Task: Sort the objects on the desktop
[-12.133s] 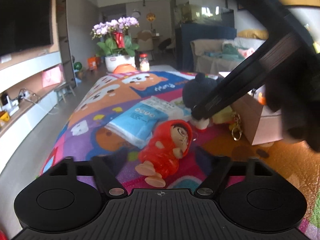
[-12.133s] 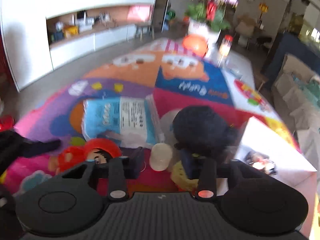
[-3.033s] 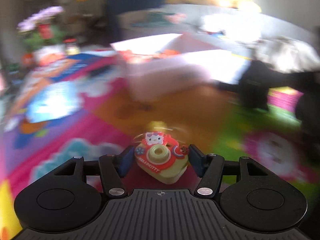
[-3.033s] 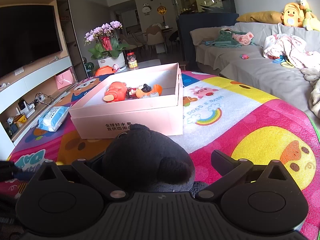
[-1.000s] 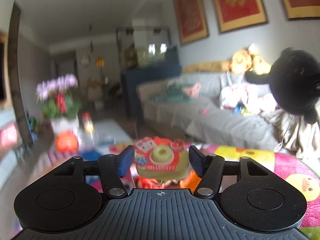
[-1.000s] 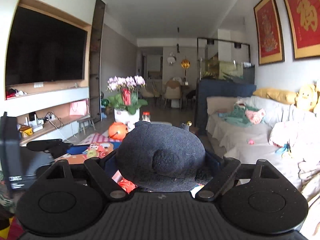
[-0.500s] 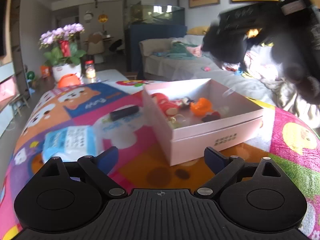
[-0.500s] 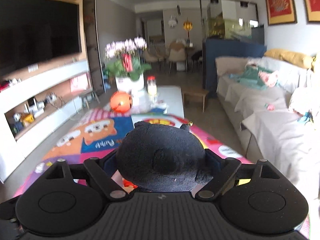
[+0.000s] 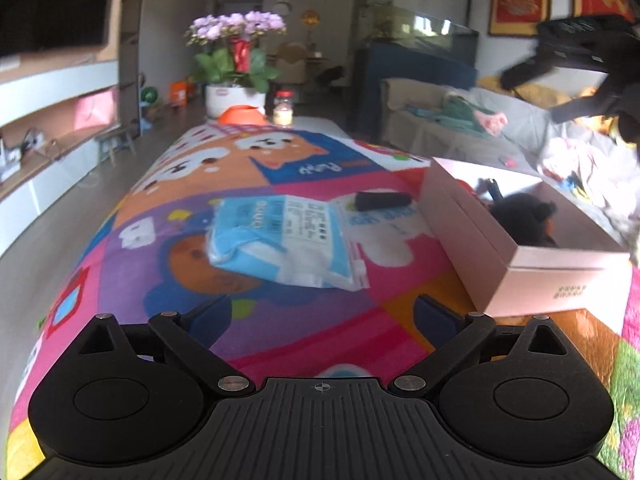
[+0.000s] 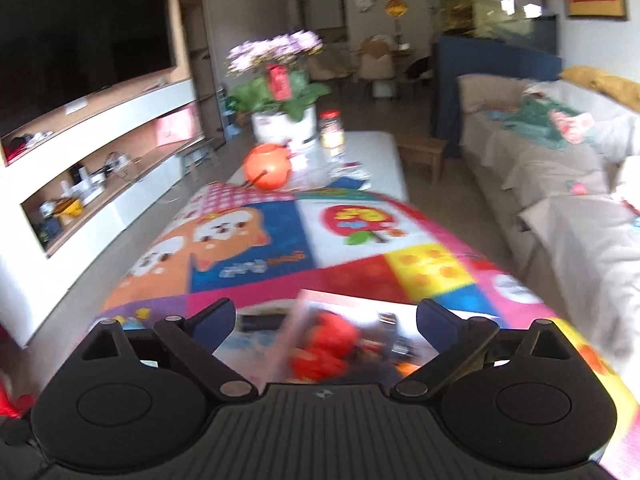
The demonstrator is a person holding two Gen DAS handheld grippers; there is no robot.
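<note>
**Both jaws empty, two items left on the mat**

My left gripper [image 9: 322, 312] hangs low over the tabletop, jaws wide with nothing between them, having just been opening. The wipes pack [image 9: 282, 240] lies flat at 12 o'clock from it, well placed for a straight approach. The black tube [image 9: 383, 201] lies beyond the pack at 1 o'clock, just beside the box [image 9: 464, 224]. The box sits at 2 o'clock, open side up so toys drop in. The black plush [image 9: 524, 220] rests inside it.

My right gripper [image 10: 325, 320] is above the box, jaws also wide and empty after just opening. A red toy [image 10: 326, 346] shows blurred below.

I judge the pack comes next.
</note>
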